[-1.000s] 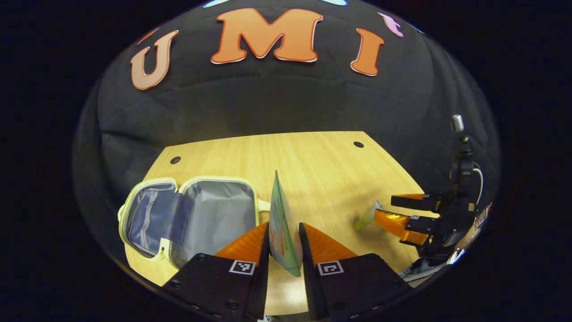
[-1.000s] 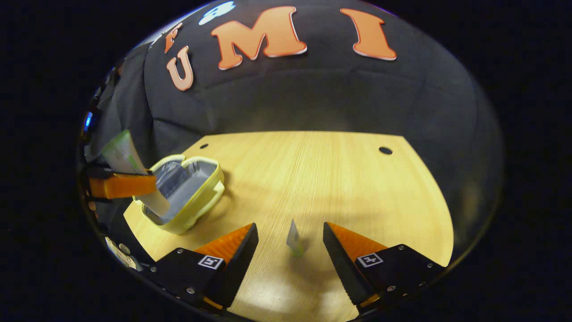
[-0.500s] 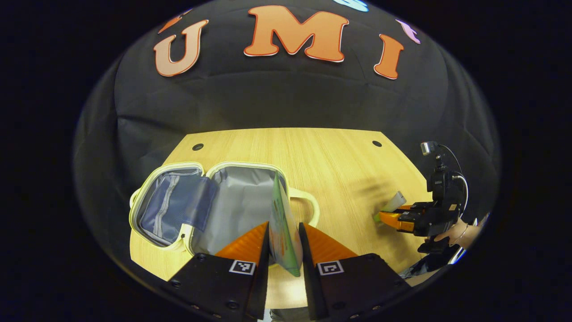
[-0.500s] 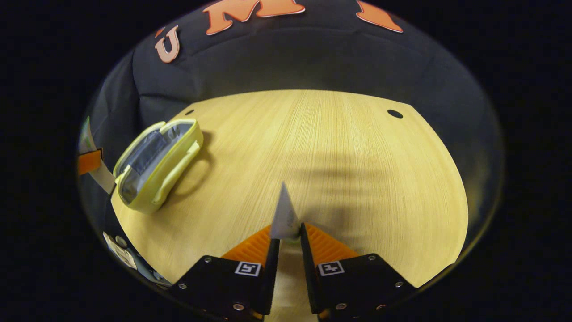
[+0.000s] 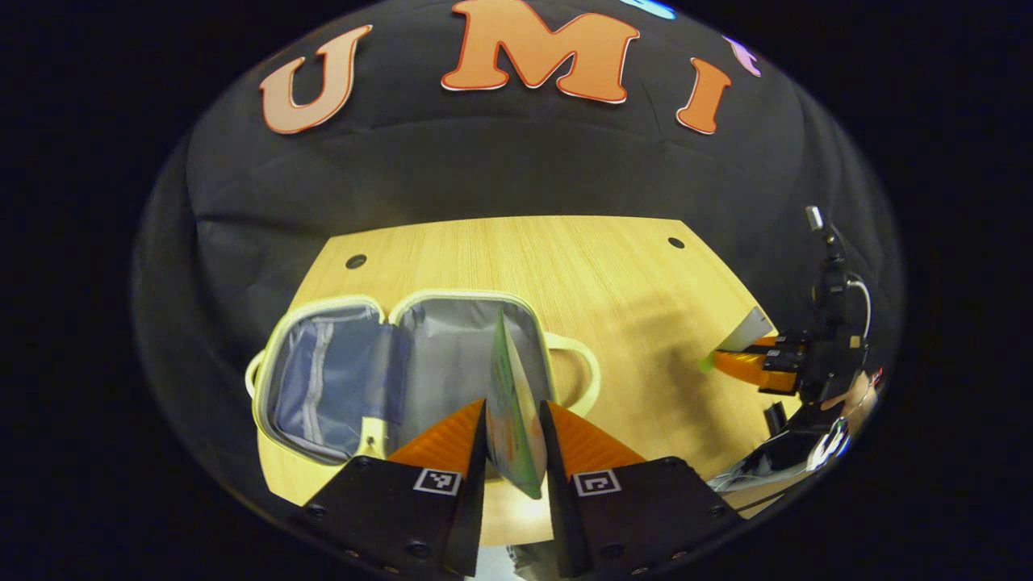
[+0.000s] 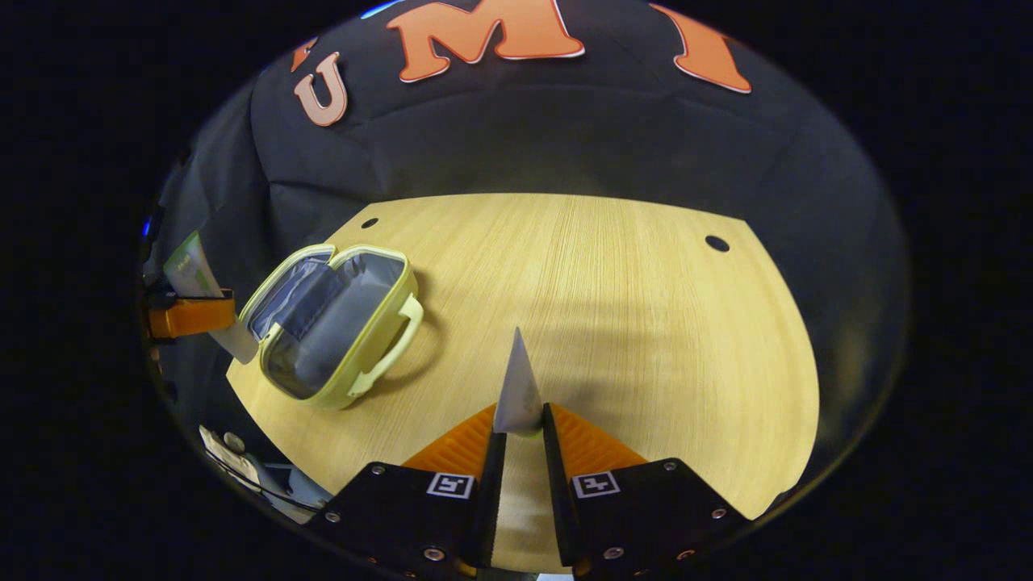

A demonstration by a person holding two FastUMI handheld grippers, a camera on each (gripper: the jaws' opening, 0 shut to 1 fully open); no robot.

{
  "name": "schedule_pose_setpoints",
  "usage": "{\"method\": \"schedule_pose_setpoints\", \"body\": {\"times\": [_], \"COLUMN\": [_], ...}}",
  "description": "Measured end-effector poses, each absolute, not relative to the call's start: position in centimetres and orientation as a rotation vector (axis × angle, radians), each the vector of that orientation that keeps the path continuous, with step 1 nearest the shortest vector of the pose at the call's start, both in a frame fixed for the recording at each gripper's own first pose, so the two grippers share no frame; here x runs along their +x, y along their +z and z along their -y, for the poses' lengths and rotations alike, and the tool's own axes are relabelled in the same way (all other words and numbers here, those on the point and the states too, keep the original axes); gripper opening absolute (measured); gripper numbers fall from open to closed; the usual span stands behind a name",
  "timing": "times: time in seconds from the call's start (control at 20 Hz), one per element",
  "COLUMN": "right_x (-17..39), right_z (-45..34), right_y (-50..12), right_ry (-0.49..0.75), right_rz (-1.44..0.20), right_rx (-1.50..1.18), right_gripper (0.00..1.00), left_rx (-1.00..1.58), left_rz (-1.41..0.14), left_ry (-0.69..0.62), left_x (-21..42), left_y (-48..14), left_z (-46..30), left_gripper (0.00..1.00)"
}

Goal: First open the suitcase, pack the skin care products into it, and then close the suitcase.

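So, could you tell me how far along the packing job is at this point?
Done: the case lies open on the table; nothing shows inside it. In hand: the left gripper is clamped on a green tube near the case, and the right gripper is clamped on a small tube farther off. Left: put both tubes in and close the case.

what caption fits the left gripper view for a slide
Left gripper holds a tube above the open case on the table.
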State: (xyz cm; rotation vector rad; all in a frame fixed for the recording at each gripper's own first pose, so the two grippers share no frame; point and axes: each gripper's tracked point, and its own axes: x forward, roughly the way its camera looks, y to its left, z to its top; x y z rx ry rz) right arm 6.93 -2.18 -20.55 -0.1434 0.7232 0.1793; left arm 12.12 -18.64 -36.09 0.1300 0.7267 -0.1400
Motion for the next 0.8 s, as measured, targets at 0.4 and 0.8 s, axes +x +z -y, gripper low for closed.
{"method": "schedule_pose_setpoints", "body": {"times": [0.4,0.8], "right_x": [5.1,3.4], "right_z": [-8.3,-10.3], "right_y": [-18.1,-19.2], "right_ry": [0.224,0.083], "right_rz": [-0.753,-0.781], "right_rx": [0.053,0.089], "right_gripper": [0.30,0.30], "left_rx": [0.113,0.159], "left_rz": [-1.025,-1.105], "left_ry": [-0.259,-0.294], "left_x": [14.4,17.6], "left_y": [-42.0,-47.3], "left_z": [13.6,9.7], "left_gripper": [0.36,0.80]}}
